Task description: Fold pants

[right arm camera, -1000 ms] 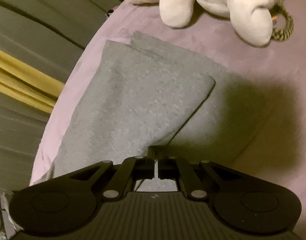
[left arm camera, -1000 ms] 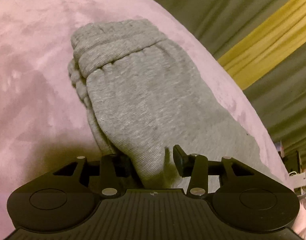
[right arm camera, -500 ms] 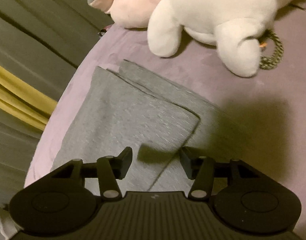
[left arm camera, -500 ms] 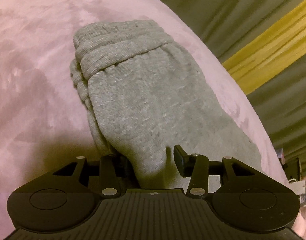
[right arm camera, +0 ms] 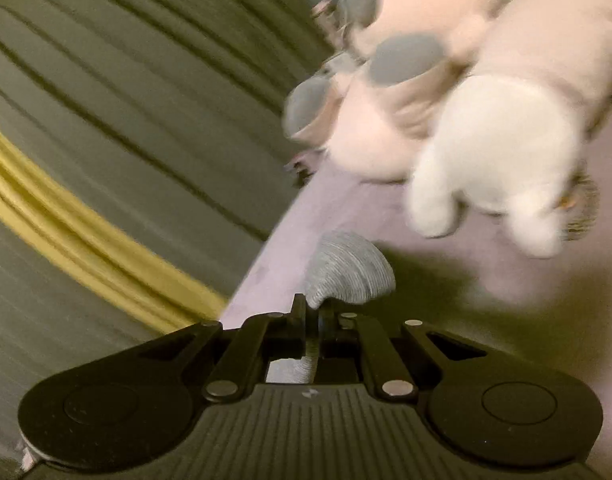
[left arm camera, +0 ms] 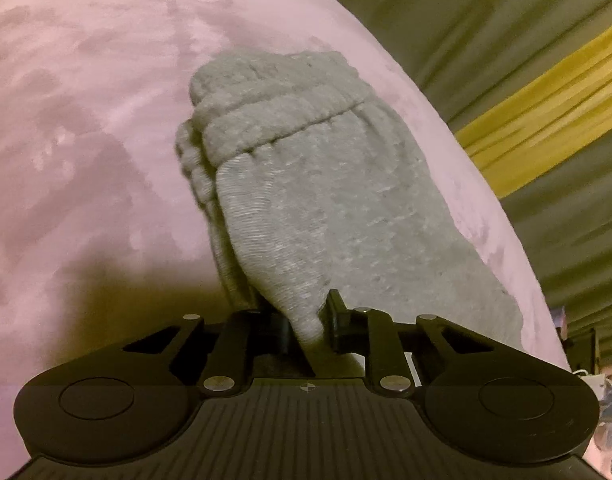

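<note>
Grey knit pants lie folded on the pink bed cover, their ribbed waistband at the far end. My left gripper sits at the near end. Its jaws are closing, and a fold of the grey cloth is pinched between the pads. In the right wrist view, my right gripper is shut on a bunched edge of the pants, which is lifted above the cover. The picture there is blurred by motion, and the remainder of the pants is hidden below the gripper body.
A large white and pink plush toy lies on the bed just beyond the right gripper. Olive curtains with a yellow stripe hang past the bed's edge. Small clutter shows at the far right.
The left jaws have drawn in onto the fold that stood between them. The right jaws opened, then shut on the cloth's edge and rose with it, and the view tipped up toward the plush toy.
</note>
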`<act>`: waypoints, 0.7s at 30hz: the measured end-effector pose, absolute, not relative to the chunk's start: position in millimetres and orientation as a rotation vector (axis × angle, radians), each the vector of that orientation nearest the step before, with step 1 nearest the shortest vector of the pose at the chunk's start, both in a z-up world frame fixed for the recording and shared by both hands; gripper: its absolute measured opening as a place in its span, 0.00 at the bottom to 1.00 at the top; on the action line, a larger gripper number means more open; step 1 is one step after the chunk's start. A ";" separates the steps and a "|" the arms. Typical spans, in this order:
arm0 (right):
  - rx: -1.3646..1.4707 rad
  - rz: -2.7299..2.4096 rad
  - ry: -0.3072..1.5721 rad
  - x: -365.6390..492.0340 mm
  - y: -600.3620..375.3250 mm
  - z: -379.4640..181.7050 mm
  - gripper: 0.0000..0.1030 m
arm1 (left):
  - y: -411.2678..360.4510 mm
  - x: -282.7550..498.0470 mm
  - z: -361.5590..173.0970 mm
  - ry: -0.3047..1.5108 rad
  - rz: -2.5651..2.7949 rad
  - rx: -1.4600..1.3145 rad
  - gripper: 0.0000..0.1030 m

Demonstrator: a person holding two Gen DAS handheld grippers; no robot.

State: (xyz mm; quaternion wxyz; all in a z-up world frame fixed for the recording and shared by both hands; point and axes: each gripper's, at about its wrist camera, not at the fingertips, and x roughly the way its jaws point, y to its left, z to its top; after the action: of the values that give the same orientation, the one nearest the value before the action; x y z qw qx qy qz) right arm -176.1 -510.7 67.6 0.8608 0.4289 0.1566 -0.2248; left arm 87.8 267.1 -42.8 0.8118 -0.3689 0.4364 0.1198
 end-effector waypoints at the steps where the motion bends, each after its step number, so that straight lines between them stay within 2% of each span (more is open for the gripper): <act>1: 0.886 -0.511 0.369 -180.8 -513.8 56.9 0.05 | 268.9 86.5 -43.0 0.931 0.251 -0.795 0.20; 6: 0.699 -0.645 0.705 -147.7 -517.2 -16.8 0.05 | 269.5 89.3 -43.8 0.948 0.276 -0.787 0.23; 8: 0.631 -0.657 0.715 -140.1 -511.0 -20.4 0.05 | 265.6 86.6 -34.5 0.941 0.284 -0.746 0.28; 12: 0.559 -0.633 0.715 -136.5 -506.5 -6.4 0.06 | 254.4 80.4 -8.6 0.899 0.338 -0.598 0.53; 15: 0.542 -0.611 0.683 -147.1 -507.4 -6.9 0.06 | 242.8 74.7 3.5 0.851 0.373 -0.546 0.55; 16: 0.528 -0.625 0.713 -146.9 -509.2 -11.8 0.11 | 237.1 73.3 6.6 0.840 0.386 -0.528 0.55; 17: 0.530 -0.647 0.757 -145.3 -513.2 -19.0 0.20 | 232.1 72.8 8.7 0.836 0.393 -0.510 0.55; 18: 0.550 -0.655 0.751 -147.1 -513.7 -21.5 0.22 | 225.4 72.7 11.3 0.838 0.389 -0.481 0.55; 19: 0.571 -0.674 0.728 -151.2 -512.6 -17.2 0.30 | 217.3 72.5 13.8 0.839 0.375 -0.444 0.58; 20: 0.568 -0.711 0.718 -150.9 -512.0 -12.2 0.48 | 206.2 72.4 16.8 0.836 0.363 -0.394 0.60; 21: 0.539 -0.763 0.697 -151.8 -508.9 -4.0 0.58 | 196.1 72.2 18.2 0.830 0.358 -0.355 0.67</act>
State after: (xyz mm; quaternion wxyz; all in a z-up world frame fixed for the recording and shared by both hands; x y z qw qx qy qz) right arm -151.8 -508.9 -4.0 0.8350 0.2544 0.3289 -0.3604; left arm 72.2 196.1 18.2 0.8843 -0.1706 0.3990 0.1721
